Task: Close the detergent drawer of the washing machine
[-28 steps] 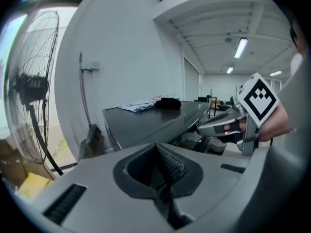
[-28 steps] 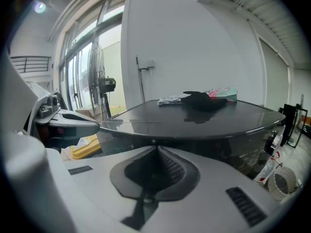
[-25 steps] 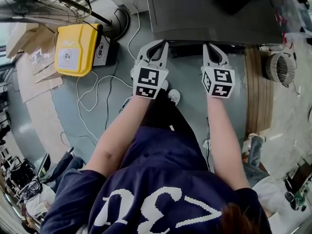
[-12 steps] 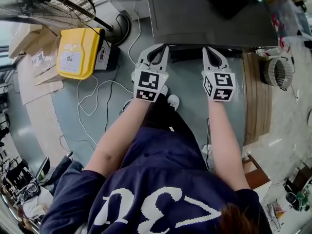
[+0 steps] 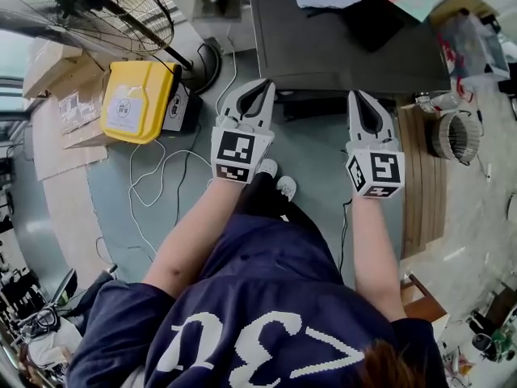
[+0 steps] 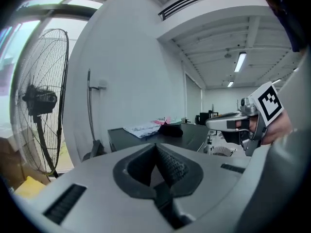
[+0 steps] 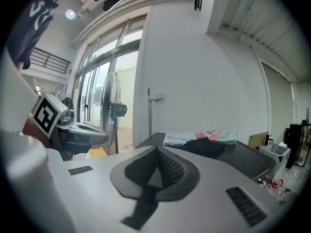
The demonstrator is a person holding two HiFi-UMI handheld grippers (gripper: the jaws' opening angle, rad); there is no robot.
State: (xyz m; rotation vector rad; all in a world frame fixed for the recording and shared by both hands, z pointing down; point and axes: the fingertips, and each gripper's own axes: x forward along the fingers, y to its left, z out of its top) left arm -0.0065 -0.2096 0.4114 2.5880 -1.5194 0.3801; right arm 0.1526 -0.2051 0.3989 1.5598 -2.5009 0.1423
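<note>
The washing machine (image 5: 347,51) is a dark grey box at the top of the head view, with cloths and a black item lying on it. A dark strip (image 5: 311,99) runs under its front edge between the grippers; I cannot tell whether it is the detergent drawer. My left gripper (image 5: 257,87) is shut on nothing, just off the machine's front left corner. My right gripper (image 5: 361,97) is also shut and empty, near the front right. In the left gripper view the shut jaws (image 6: 156,147) face the machine's top (image 6: 146,136). The right gripper view shows its shut jaws (image 7: 158,152) and the same top (image 7: 233,154).
A yellow box (image 5: 133,99) and a standing fan (image 5: 89,10) are at the left, with white cables (image 5: 161,168) on the floor. Wooden boards (image 5: 424,176) and a round wire basket (image 5: 455,136) lie at the right. The person's feet (image 5: 279,180) stand before the machine.
Both grippers have risen toward the camera and look larger. The right one has drifted slightly to the right. Both stayed shut and empty.
</note>
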